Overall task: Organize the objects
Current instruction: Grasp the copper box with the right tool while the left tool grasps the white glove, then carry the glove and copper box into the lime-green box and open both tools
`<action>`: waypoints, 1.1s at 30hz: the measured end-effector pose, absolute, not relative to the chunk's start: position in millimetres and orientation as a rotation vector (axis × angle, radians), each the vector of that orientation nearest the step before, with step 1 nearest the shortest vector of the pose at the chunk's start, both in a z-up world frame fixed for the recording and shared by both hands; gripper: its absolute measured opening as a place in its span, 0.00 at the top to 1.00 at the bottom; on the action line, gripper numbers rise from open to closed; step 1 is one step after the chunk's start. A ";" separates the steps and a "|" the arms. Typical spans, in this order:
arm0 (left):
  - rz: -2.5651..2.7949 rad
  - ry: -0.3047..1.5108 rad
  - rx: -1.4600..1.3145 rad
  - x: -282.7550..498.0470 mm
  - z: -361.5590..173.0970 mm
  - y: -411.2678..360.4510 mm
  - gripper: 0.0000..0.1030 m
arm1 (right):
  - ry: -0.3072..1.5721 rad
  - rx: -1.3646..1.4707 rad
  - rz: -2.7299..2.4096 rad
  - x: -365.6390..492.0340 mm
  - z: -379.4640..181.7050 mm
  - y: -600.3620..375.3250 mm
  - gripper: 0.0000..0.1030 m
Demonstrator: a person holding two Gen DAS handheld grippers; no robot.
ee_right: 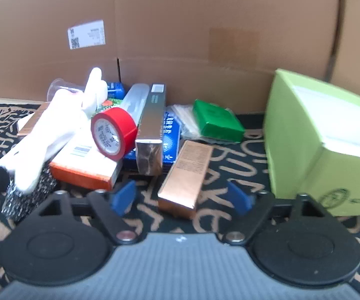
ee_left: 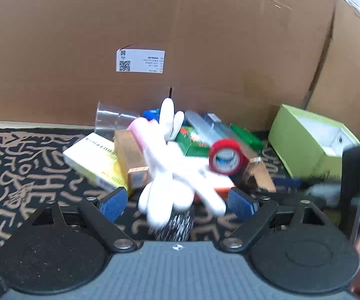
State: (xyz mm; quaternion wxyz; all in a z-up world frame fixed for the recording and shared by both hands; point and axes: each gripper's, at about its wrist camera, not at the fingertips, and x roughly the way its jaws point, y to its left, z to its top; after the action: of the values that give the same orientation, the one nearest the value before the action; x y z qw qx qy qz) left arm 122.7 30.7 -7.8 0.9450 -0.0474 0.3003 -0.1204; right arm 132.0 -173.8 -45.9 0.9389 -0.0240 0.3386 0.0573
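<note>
A heap of small goods lies on a patterned mat (ee_right: 230, 150) against a cardboard wall. My left gripper (ee_left: 177, 205) is open, and the fingers of a white glove (ee_left: 170, 175) hang between its blue pads without touching them. The glove drapes over a black sparkly cylinder (ee_left: 177, 225). A red tape roll (ee_left: 227, 156) leans on the heap. My right gripper (ee_right: 182, 197) is open around the near end of a copper box (ee_right: 185, 177), with gaps on both sides. The same view shows the red tape roll (ee_right: 113, 133) and the glove (ee_right: 47, 135) to the left.
An open lime-green box (ee_right: 325, 137) stands on the right. The heap holds an orange-and-white box (ee_right: 85, 167), a long silver box (ee_right: 152, 125), a dark blue box (ee_right: 171, 135), a green packet (ee_right: 217, 121), a yellow-and-white box (ee_left: 92, 162) and a clear cup (ee_left: 110, 118).
</note>
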 end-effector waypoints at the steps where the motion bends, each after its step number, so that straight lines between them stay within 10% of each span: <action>1: -0.256 0.607 -0.093 126.7 -7.2 29.0 0.32 | 0.698 -0.028 0.114 130.3 -47.6 -176.5 0.62; 3: -0.282 0.625 -0.061 137.4 -8.5 23.7 0.73 | 0.683 -0.007 0.113 116.3 -47.5 -181.9 0.66; 7: -0.319 0.674 -0.084 138.7 -12.4 29.5 1.00 | 0.656 -0.015 0.118 71.2 -41.7 -191.5 0.69; 18: -0.503 0.739 -0.087 24.8 -8.6 20.9 0.98 | 0.687 -0.058 0.111 -34.5 -31.2 -204.9 0.69; 20: -0.469 0.770 -0.075 20.8 -18.3 15.6 0.86 | 0.690 -0.066 0.108 -41.1 -31.3 -204.3 0.69; 24: -0.433 0.739 -0.057 18.3 -16.3 5.6 0.31 | 0.667 -0.073 0.095 -47.8 -29.4 -203.8 0.59; 29: -0.379 0.639 0.133 30.9 -17.5 -24.1 0.20 | 0.647 -0.058 0.079 -50.2 -29.0 -207.1 0.48; 32: -0.420 0.730 0.207 42.5 -33.9 -36.5 0.34 | 0.649 -0.042 0.079 -50.9 -29.9 -208.6 0.46; 33: -0.454 0.766 0.208 42.4 -38.0 -36.4 0.77 | 0.649 -0.042 0.080 -51.0 -29.9 -208.4 0.46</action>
State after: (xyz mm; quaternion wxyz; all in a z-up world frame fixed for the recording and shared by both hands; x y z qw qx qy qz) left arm 42.4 -36.4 -38.0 0.8972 0.1006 0.3700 -0.2190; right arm -51.0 -208.4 -29.9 0.9468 -0.0209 0.3187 0.0391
